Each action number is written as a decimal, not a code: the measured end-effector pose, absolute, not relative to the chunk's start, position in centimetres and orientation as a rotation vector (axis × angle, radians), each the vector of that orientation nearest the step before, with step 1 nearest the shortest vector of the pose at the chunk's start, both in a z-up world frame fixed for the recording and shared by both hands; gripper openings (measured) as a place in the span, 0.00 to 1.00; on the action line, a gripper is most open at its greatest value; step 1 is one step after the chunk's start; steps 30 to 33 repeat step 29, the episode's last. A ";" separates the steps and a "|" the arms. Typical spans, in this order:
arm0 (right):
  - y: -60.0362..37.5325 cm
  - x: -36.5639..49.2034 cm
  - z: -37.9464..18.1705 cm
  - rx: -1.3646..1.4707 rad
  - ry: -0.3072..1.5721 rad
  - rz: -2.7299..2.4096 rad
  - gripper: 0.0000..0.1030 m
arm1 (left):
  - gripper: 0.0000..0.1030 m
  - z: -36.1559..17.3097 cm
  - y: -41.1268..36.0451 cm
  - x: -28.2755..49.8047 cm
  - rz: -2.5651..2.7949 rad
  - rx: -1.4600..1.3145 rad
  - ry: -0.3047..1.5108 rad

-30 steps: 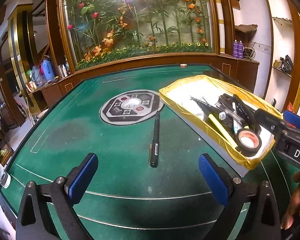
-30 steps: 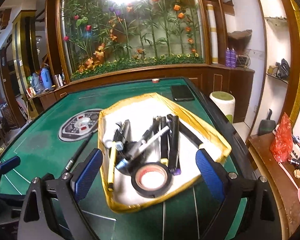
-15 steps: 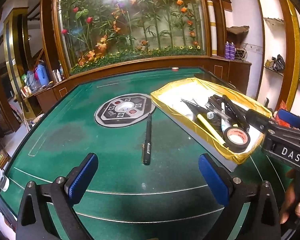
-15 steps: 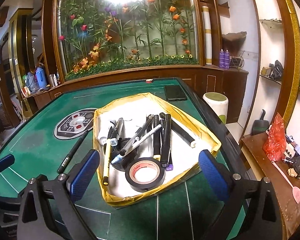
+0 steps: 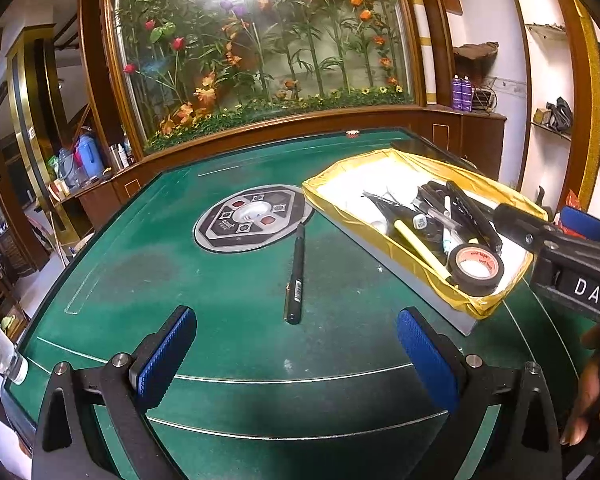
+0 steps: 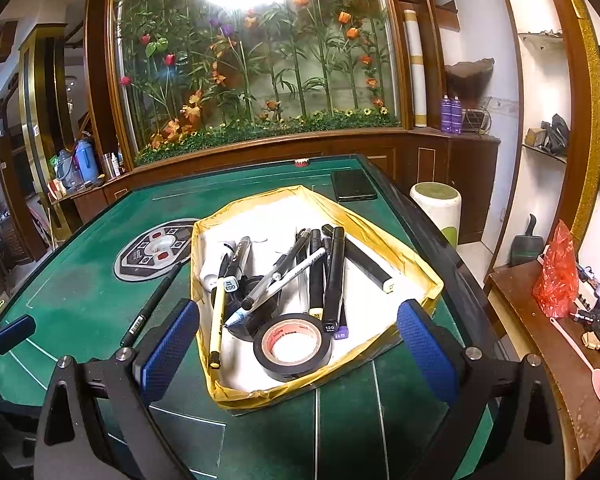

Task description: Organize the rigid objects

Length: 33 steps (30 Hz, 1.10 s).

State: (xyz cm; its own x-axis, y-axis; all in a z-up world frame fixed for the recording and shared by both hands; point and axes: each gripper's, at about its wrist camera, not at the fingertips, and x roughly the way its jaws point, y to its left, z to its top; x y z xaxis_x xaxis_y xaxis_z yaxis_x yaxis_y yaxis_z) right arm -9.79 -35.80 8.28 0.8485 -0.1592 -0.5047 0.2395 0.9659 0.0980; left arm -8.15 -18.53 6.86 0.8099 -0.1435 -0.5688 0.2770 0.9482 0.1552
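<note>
Spanning both views, green felt surface (image 5: 148, 280) carries yellow-rimmed tray (image 6: 416, 264) of markers, pens, black tape roll (image 6: 294, 346). Left claw (image 5: 296, 360) and right claw (image 6: 298, 354) both wide open, empty. Black pen (image 5: 295, 276) lies loose on surface, left of tray.

Left gripper (image 5: 296, 354) and right gripper (image 6: 298, 350) both hover with jaws spread wide, holding nothing.
</note>
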 end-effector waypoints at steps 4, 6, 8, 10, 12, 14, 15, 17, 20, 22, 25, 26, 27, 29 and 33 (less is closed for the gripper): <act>-35.8 -9.8 8.2 0.162 0.519 -0.210 0.96 | 0.99 6.8 -18.7 -8.2 -0.227 0.241 0.587; -35.8 -9.7 8.2 0.163 0.522 -0.209 0.96 | 0.99 6.8 -18.7 -8.3 -0.224 0.244 0.587; -35.8 -9.7 8.2 0.163 0.519 -0.210 0.96 | 0.99 6.7 -18.8 -8.3 -0.223 0.249 0.587; -35.8 -9.7 8.1 0.164 0.515 -0.209 0.96 | 0.99 6.6 -18.9 -8.3 -0.225 0.252 0.588; -35.8 -9.7 8.0 0.169 0.513 -0.210 0.96 | 0.99 6.6 -19.0 -8.3 -0.227 0.256 0.588; -35.8 -9.7 8.0 0.169 0.513 -0.210 0.96 | 0.99 6.5 -19.1 -8.3 -0.228 0.262 0.587; -35.9 -9.7 8.0 0.172 0.511 -0.212 0.96 | 0.99 6.5 -19.1 -8.3 -0.228 0.263 0.587; -35.9 -9.8 7.9 0.175 0.509 -0.213 0.96 | 0.99 6.5 -19.1 -8.3 -0.224 0.266 0.584; -36.0 -9.9 7.9 0.177 0.505 -0.215 0.96 | 0.99 6.6 -19.0 -8.2 -0.218 0.265 0.586; -36.1 -10.1 8.0 0.178 0.504 -0.218 0.96 | 0.99 6.7 -18.8 -8.2 -0.207 0.259 0.585; -36.1 -10.2 8.0 0.178 0.504 -0.220 0.96 | 0.99 6.9 -18.4 -8.2 -0.212 0.236 0.587; -36.1 -10.2 8.0 0.179 0.503 -0.220 0.96 | 0.99 6.9 -18.2 -8.2 -0.208 0.231 0.582; -36.1 -10.2 8.0 0.180 0.502 -0.218 0.96 | 0.99 6.9 -18.3 -8.3 -0.210 0.232 0.580; -36.0 -10.2 8.0 0.180 0.503 -0.219 0.96 | 0.99 6.9 -18.4 -8.4 -0.210 0.242 0.575; -36.0 -10.2 8.0 0.180 0.503 -0.219 0.96 | 0.99 6.9 -18.4 -8.4 -0.210 0.242 0.575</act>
